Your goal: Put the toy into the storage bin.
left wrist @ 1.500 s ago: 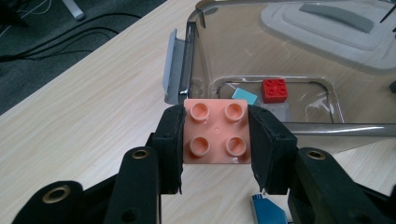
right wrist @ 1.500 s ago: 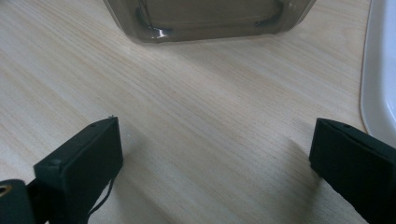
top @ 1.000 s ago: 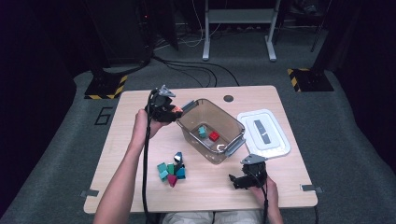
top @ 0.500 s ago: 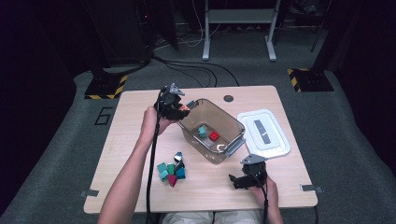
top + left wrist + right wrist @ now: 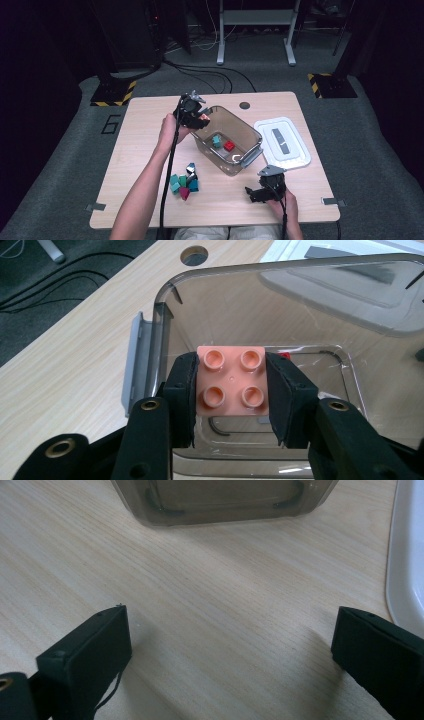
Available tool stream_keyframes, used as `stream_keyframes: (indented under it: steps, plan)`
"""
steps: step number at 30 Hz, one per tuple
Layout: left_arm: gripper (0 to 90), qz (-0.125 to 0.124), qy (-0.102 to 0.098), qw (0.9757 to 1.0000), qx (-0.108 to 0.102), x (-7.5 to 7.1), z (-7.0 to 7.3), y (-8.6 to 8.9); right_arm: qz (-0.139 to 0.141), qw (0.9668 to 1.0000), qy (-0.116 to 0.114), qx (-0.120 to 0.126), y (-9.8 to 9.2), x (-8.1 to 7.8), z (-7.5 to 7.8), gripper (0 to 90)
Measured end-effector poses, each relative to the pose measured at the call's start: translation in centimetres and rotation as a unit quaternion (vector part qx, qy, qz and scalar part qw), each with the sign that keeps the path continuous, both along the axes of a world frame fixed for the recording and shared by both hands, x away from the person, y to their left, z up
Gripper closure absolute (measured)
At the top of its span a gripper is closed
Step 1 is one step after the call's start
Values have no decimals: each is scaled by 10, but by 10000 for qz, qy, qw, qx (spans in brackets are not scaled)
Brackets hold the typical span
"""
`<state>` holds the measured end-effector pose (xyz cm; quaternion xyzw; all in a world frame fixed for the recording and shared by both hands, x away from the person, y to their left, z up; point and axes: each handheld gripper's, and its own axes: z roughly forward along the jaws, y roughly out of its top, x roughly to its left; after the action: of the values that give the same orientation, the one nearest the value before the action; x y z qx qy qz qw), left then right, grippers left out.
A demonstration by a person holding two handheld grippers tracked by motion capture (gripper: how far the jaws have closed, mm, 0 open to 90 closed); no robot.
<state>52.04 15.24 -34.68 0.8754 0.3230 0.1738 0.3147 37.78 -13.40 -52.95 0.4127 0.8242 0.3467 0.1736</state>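
L claw (image 5: 231,390) is clamped on a pink four-stud brick (image 5: 231,381), pads pressing both sides. Brick hangs over the near-left corner of the clear bin (image 5: 250,131), above the rim, not yet inside. Bin holds a teal block (image 5: 217,141) and a red block (image 5: 229,146). R claw (image 5: 230,645) rests low on the desk (image 5: 150,125), jaws wide apart, nothing between them, near the bin's front wall. White lid (image 5: 282,142) lies just beside the bin. Loose blocks (image 5: 184,181) sit clustered at front-left of the bin.
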Motion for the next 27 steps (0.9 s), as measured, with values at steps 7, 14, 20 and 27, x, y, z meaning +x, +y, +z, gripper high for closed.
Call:
stream_keyframes:
  steps: [7, 14, 20, 27]
  plan:
    - [585, -13, 139, 9999, 89, 5, -6, -7, -2, 10000, 1, 0, 0, 0, 0, 20]
    - [584, -22, 282, 9995, 165, 10, -13, -14, -10, 10000, 1, -2, 0, 0, 0, 21]
    - [584, -55, 371, 9989, 268, 13, -22, -22, -20, 10000, -1, 0, 0, 0, 0, 21]
    - [527, 38, 545, 9978, 381, 16, -29, -24, -9, 10000, 9, 5, 0, 0, 0, 21]
